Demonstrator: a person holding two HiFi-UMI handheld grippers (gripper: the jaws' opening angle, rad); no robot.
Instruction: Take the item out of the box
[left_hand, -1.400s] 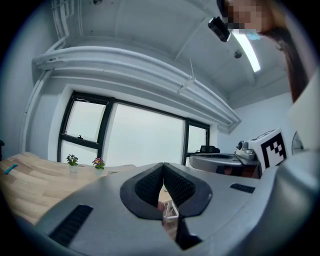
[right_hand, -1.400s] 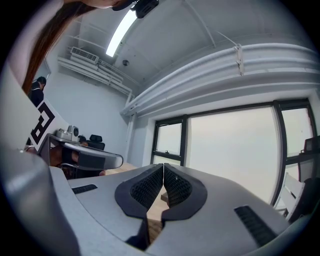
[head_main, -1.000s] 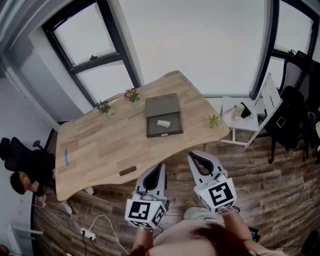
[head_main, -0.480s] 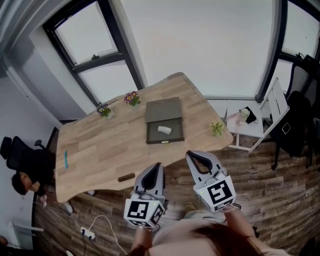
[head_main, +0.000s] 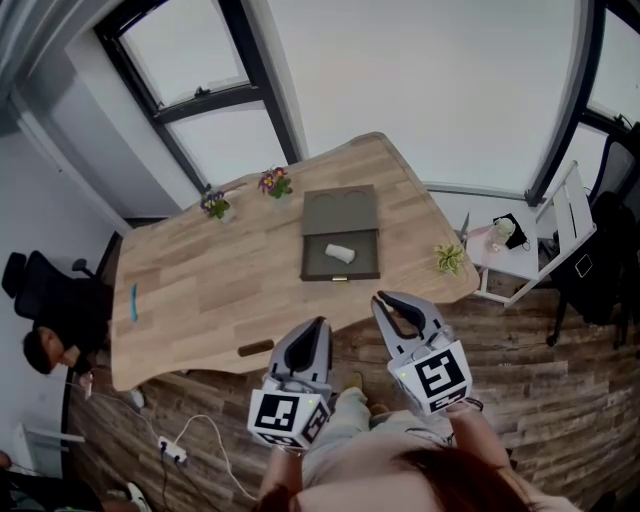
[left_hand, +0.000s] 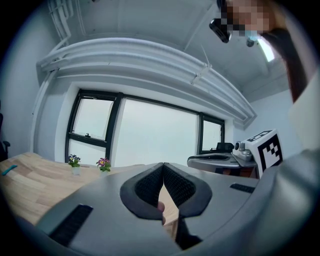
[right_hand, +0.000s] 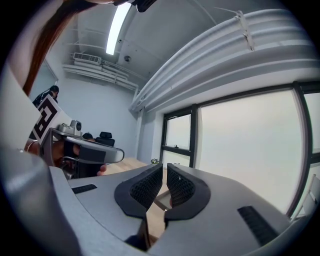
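Looking down from the head view, the box (head_main: 366, 264) lies open on the far half of the wooden tabletop (head_main: 200, 290), its lid folded flat behind the tray. The item (head_main: 340, 252), a small pale roll, rests inside the tray, nearer its left side. Both tools are on the near side of the table edge, well apart from the box: the left tool (head_main: 318, 326) points toward the edge and the right tool (head_main: 386, 300) sits just beside it. Two little flower pots (head_main: 215, 205) stand behind the box.

In the left gripper view, the left tool (left_hand: 163, 166) has its ribbed pads meeting at the tip, with nothing between them; only bare wood shows below. The right tool (left_hand: 216, 159) appears alongside it.

In the right gripper view, the right tool (right_hand: 164, 169) is likewise closed and empty, with only a thin slit between its pads. The left tool (right_hand: 85, 152) shows at the left, with fingers wrapped round its handle.

The reach has not begun, so the risks lie ahead. If a tool arrives with its pads together, it would likely nudge the roll along the tray instead of gripping it. A round item may also roll off a shallow pinch. The box looks light on smooth wood, so a push against its wall could make it slide or tip unless the other tool steadies it.
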